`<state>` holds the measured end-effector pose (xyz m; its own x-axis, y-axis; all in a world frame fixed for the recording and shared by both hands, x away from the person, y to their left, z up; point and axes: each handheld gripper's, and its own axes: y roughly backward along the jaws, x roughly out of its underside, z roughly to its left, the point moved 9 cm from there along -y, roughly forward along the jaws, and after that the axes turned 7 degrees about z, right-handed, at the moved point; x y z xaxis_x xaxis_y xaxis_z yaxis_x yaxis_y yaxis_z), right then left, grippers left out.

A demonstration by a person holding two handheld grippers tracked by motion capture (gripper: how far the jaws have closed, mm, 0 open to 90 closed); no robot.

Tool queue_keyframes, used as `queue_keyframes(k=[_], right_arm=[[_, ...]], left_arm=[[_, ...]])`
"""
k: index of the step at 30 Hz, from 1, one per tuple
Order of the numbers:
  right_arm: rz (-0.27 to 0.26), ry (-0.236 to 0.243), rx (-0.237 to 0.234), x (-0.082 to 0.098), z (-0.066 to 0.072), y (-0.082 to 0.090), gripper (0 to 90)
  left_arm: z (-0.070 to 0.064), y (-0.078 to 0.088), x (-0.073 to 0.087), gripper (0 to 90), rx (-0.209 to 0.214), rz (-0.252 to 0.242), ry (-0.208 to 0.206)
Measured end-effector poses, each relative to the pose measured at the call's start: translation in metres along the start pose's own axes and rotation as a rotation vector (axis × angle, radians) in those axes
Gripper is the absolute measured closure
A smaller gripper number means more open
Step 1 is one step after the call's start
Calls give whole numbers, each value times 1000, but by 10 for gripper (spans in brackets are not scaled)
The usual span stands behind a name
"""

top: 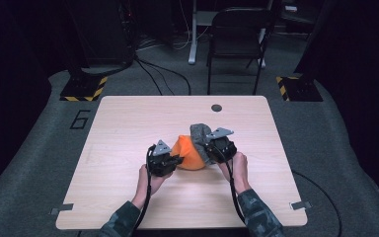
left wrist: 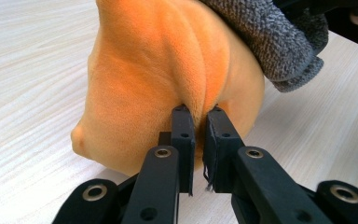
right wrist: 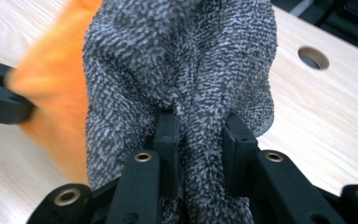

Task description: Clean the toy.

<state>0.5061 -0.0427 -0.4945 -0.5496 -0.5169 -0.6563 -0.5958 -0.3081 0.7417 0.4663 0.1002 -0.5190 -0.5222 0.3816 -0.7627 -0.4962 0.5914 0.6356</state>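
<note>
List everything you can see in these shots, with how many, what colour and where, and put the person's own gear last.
Soft orange plush cloth: one, orange, bunched at the table's middle, partly under the grey cloth.
Knitted grey terry cloth: one, grey, draped over the orange cloth's right side.
Light wooden table: one, pale wood, with a round hole near its far edge.
Black folding chair: one, black, on the floor beyond the table.
Left gripper: one, black, shut on a fold of the orange cloth.
Right gripper: one, black, shut on a bunch of the grey cloth.
Hands: two, in camouflage sleeves, at the near edge.
</note>
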Motion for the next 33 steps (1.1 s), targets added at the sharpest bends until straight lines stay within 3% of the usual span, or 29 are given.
queue_keyframes(k=[1,5,12,15,19,22,27,29,33], right_arm=[[22,-29,6,5,-6,-4,710],[41,-70,-21,16,-15,-15,711],[94,-90,-23,29,-22,-28,712],[116,-123,-51,36,-24,-36,713],[143,-116,-52,40,-24,-41,712],[194,-95,-39,50,-23,-52,712],[207,-63,-21,50,-21,-54,712],[212,-74,-23,50,-22,-52,712],[156,-104,1,39,-31,-35,715]], left_arm=[[0,0,0,832,-1,0,1],[0,0,1,832,3,-1,7],[1,0,1,831,1,1,0],[1,0,2,831,10,9,0],[2,0,1,831,2,4,-2],[2,0,2,831,4,7,-3],[3,0,2,830,4,-2,5],[3,0,2,830,4,-3,13],[6,1,2,829,-2,-3,14]])
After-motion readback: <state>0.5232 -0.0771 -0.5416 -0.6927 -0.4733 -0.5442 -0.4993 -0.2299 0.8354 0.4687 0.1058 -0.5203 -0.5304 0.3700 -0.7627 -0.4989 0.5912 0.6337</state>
